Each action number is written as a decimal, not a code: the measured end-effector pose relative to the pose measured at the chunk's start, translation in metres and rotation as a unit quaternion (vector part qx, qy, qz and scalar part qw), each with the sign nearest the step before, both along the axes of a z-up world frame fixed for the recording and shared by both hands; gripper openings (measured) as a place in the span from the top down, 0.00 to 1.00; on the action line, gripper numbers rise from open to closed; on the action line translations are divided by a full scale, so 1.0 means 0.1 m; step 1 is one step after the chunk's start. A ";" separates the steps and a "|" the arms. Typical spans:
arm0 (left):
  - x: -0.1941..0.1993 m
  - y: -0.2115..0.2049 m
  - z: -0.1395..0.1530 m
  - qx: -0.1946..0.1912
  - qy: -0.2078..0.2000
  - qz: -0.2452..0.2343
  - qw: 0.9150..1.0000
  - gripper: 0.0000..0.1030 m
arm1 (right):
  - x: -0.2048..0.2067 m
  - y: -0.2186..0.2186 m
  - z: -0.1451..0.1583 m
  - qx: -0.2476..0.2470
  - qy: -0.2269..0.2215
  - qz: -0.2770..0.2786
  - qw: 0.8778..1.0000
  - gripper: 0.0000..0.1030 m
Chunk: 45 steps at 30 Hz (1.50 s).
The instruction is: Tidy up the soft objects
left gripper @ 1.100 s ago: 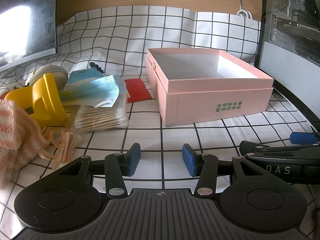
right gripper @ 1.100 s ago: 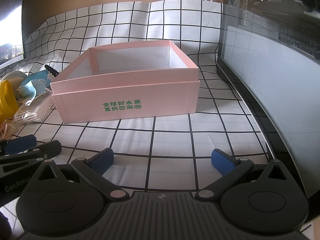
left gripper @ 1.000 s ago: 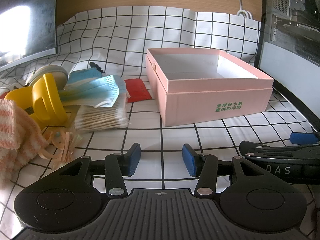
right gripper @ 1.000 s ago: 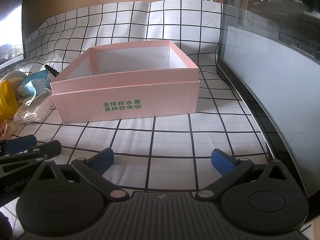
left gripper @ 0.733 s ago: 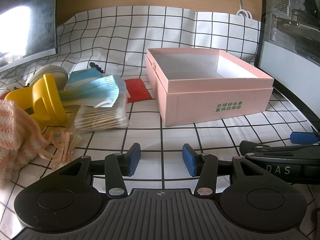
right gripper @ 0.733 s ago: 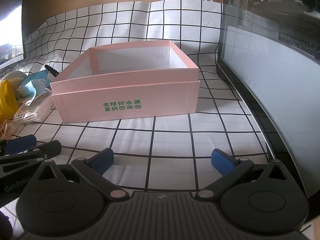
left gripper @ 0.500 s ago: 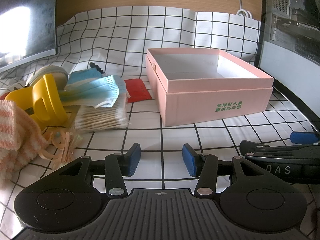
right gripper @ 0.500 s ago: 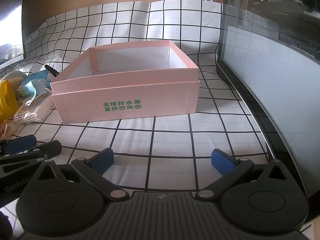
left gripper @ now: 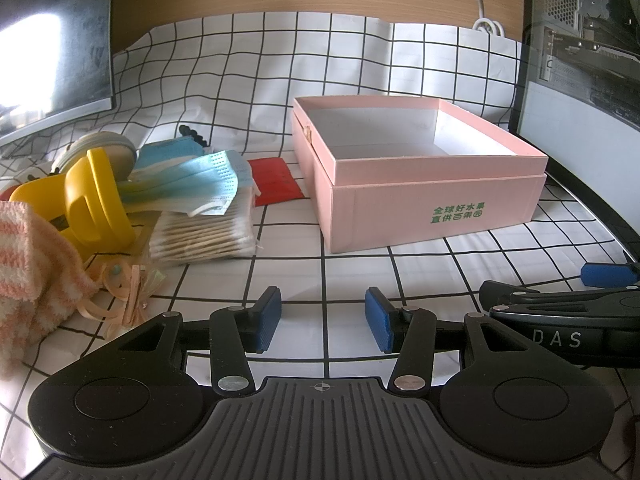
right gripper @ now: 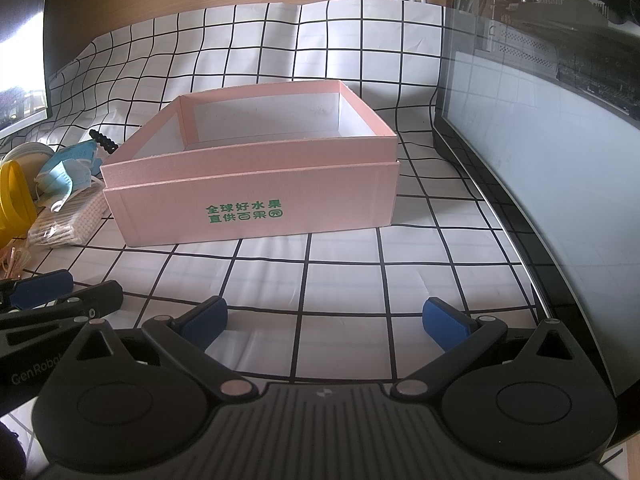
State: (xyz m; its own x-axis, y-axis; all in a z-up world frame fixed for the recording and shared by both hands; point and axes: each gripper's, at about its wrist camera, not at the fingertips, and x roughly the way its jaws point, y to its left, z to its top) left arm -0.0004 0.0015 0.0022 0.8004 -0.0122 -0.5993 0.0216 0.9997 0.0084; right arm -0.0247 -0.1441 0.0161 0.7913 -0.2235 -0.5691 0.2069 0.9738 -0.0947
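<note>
A pink cardboard box (left gripper: 436, 208) (right gripper: 256, 196) with green print stands empty in the middle of the checked cloth. Left of it lies a heap: blue face masks (left gripper: 192, 180) (right gripper: 66, 172), a pack of cotton swabs (left gripper: 204, 236) (right gripper: 68, 224), a pink-and-white fuzzy cloth (left gripper: 28, 264), peach hair ties (left gripper: 124, 292) and a red packet (left gripper: 276, 182). My left gripper (left gripper: 323, 320) hangs open and empty near the cloth's front, right of the heap. My right gripper (right gripper: 324, 318) is open wide and empty in front of the box.
A yellow plastic piece (left gripper: 92, 204) and a round beige case (left gripper: 100, 150) lie in the heap. A monitor (left gripper: 52, 40) stands at the back left. A dark glass panel (right gripper: 560, 184) walls off the right side. A white cable (left gripper: 484, 20) hangs at the back.
</note>
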 end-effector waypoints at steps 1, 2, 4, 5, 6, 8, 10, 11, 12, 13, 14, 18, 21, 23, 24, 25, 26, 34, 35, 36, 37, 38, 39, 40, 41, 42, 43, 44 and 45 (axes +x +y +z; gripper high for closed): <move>0.00 0.00 0.00 0.000 0.000 0.000 1.000 0.49 | 0.00 0.00 0.00 0.000 0.000 0.000 1.000 0.00; 0.00 0.00 0.00 0.000 0.000 0.000 1.000 0.49 | 0.00 0.00 0.00 0.000 0.000 0.000 1.000 0.00; 0.00 0.00 0.00 0.000 0.000 0.000 1.000 0.49 | 0.00 0.00 0.00 0.000 0.000 0.000 1.000 0.00; 0.00 0.00 0.00 0.000 0.000 0.000 1.000 0.49 | 0.00 0.00 0.00 0.000 0.000 0.000 1.000 0.00; 0.00 0.00 0.00 0.000 0.000 0.000 1.000 0.49 | 0.00 0.00 0.00 0.000 0.000 0.000 1.000 0.00; 0.00 0.00 0.00 0.000 0.000 0.000 1.000 0.49 | 0.00 0.00 0.00 0.000 0.000 0.000 1.000 0.00; 0.00 0.00 0.00 0.000 0.000 0.000 1.000 0.49 | 0.00 0.00 0.00 0.000 0.000 0.000 1.000 0.00; 0.00 0.00 0.00 0.000 0.000 0.000 1.000 0.49 | 0.00 0.00 0.00 0.000 0.000 0.000 1.000 0.00; 0.00 0.00 0.00 0.000 0.000 0.000 1.000 0.49 | 0.00 0.00 0.00 0.000 0.000 0.000 1.000 0.00; 0.00 0.00 0.00 0.000 0.000 0.000 1.000 0.49 | 0.00 0.00 0.00 0.000 0.000 0.000 1.000 0.00; 0.00 0.00 0.00 0.000 0.000 0.000 1.000 0.49 | 0.00 0.00 0.00 0.000 0.000 0.000 1.000 0.00; 0.00 0.00 0.00 0.000 0.000 0.000 1.000 0.49 | 0.00 0.00 0.00 0.000 0.000 0.000 1.000 0.00; 0.00 0.00 0.00 0.001 0.000 0.000 1.000 0.49 | 0.00 0.00 0.00 0.000 0.000 0.000 1.000 0.00; 0.00 0.00 0.00 0.001 0.000 0.000 1.000 0.49 | 0.00 0.00 0.00 0.000 0.000 0.000 1.000 0.00; 0.00 0.00 0.00 0.001 0.000 0.000 1.000 0.49 | 0.00 0.00 0.00 0.000 0.000 0.000 1.000 0.00; 0.00 0.00 0.00 0.001 0.000 0.000 1.000 0.49 | 0.00 0.00 0.00 0.000 0.000 0.000 1.000 0.00; 0.00 0.00 0.00 0.001 0.000 0.000 1.000 0.49 | 0.00 0.00 0.00 0.000 0.000 0.000 1.000 0.00; 0.00 0.00 0.00 0.001 0.000 0.000 1.000 0.49 | 0.00 0.00 0.00 0.000 0.000 0.000 1.000 0.00; 0.00 0.00 0.00 0.001 0.000 0.000 1.000 0.49 | 0.00 0.00 0.00 0.001 0.000 0.000 1.000 0.00; 0.00 0.00 0.00 0.001 0.000 0.000 1.000 0.49 | 0.00 0.00 -0.01 0.001 0.000 0.000 1.000 0.00; 0.00 0.00 0.00 0.001 0.000 0.000 1.000 0.49 | 0.00 0.00 -0.01 0.002 -0.001 0.001 1.000 0.00; 0.00 -0.01 0.00 0.002 0.000 0.000 1.000 0.49 | 0.00 -0.01 -0.01 0.003 -0.001 0.003 1.000 0.00; 0.00 0.00 0.00 0.002 0.000 0.000 1.000 0.49 | -0.02 -0.04 0.00 0.006 -0.002 0.005 1.000 0.00; 0.00 0.00 0.00 -0.001 0.000 0.000 1.000 0.49 | -0.02 -0.04 0.01 0.010 0.000 0.007 1.000 0.00; -0.02 0.02 -0.01 -0.005 0.000 0.000 1.000 0.51 | 0.01 -0.05 0.02 0.010 0.012 0.010 1.000 0.00; -0.03 0.05 -0.01 -0.012 -0.001 -0.001 1.000 0.52 | 0.03 -0.06 0.04 0.012 0.027 0.015 0.999 0.00; -0.04 0.08 0.00 -0.018 -0.002 -0.004 1.000 0.52 | 0.04 -0.08 0.07 0.021 0.041 0.013 0.999 0.00; -0.04 0.11 0.01 -0.022 0.000 -0.008 1.000 0.52 | 0.09 -0.10 0.12 0.028 0.057 0.011 0.998 0.00; -0.07 0.17 0.06 -0.034 0.002 -0.016 0.999 0.52 | 0.12 -0.11 0.15 0.035 0.071 0.004 0.997 0.00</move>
